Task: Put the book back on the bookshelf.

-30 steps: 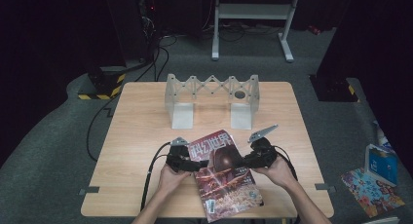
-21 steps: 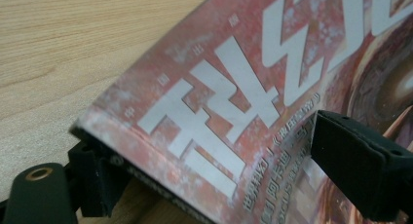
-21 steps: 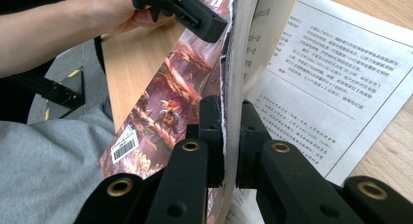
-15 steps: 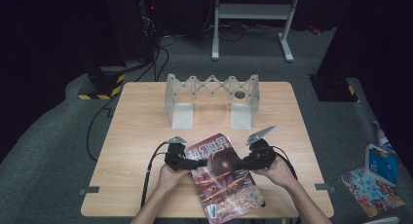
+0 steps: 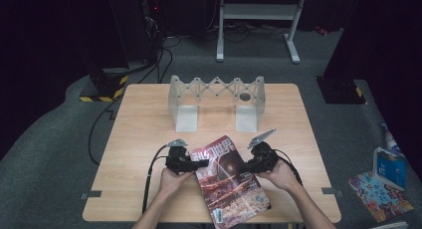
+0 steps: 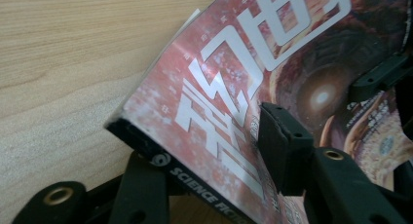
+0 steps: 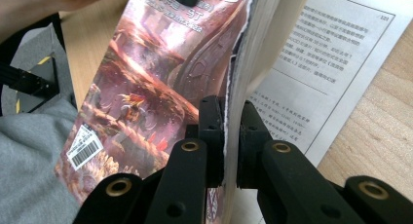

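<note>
A thick magazine with a red cover (image 5: 231, 181) lies slanted on the wooden table (image 5: 144, 119) near its front edge. My left gripper (image 5: 201, 164) sits at its spine side. In the left gripper view its jaws (image 6: 209, 146) have just been closing, and one now presses on the cover (image 6: 219, 87) while the other sits under the spine. My right gripper (image 5: 247, 167) is at the opposite edge. In the right gripper view it (image 7: 231, 109) is shut on the cover and a thin sheaf of pages (image 7: 146, 87), lifted off a printed page (image 7: 316, 63).
A white accordion-style rack (image 5: 216, 89) stands across the back of the table. Black cables (image 5: 149, 174) trail from the grippers over the front edge. On the floor at right lie a blue box (image 5: 390, 167) and a colourful sheet (image 5: 380, 196).
The left gripper's jaws have drawn in around the magazine's spine. Both hands and the magazine have hardly shifted.
</note>
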Tool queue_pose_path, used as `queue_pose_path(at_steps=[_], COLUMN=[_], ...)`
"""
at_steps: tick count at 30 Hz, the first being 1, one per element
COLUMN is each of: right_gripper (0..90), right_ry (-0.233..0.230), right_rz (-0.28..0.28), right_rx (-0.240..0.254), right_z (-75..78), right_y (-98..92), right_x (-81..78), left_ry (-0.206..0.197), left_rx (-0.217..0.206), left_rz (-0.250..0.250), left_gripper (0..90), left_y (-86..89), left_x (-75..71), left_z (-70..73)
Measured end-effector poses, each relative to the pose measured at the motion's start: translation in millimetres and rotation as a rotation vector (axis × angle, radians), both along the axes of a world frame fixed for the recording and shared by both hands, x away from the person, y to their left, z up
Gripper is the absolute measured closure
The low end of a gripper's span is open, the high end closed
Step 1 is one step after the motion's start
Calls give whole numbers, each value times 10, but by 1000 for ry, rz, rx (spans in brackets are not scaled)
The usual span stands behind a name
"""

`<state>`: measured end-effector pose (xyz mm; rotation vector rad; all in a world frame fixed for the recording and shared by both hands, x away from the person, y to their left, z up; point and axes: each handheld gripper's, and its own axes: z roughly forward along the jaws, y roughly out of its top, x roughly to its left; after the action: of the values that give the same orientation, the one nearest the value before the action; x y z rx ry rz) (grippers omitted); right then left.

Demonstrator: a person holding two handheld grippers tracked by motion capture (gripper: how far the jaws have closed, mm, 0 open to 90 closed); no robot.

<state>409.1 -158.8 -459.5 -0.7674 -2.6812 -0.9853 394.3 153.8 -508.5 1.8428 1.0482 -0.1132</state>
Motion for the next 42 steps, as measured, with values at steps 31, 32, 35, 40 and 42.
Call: queue_pose_path(at_steps=[31,32,35,40,42], right_gripper=[811,827,842,846,847], right_ry=[-1,-20,-50,-86,-94], right_rz=[-21,-4,29,63,76], right_rx=[-37,-31,-5,22,37], right_z=[-94,-80,-32,-3,8], right_y=[101,107,80,42,24], right_x=[115,95,57,23,12], left_ry=[72,79,89,103,120], left_rx=[-34,-32,-12,-18,-24], left_rz=[-41,-42,-46,-46,-44], left_gripper=[692,681,618,564,544], left_y=[128,130,115,97,94], left_x=[3,9,23,52,68], left_z=[60,49,6,-37,-59])
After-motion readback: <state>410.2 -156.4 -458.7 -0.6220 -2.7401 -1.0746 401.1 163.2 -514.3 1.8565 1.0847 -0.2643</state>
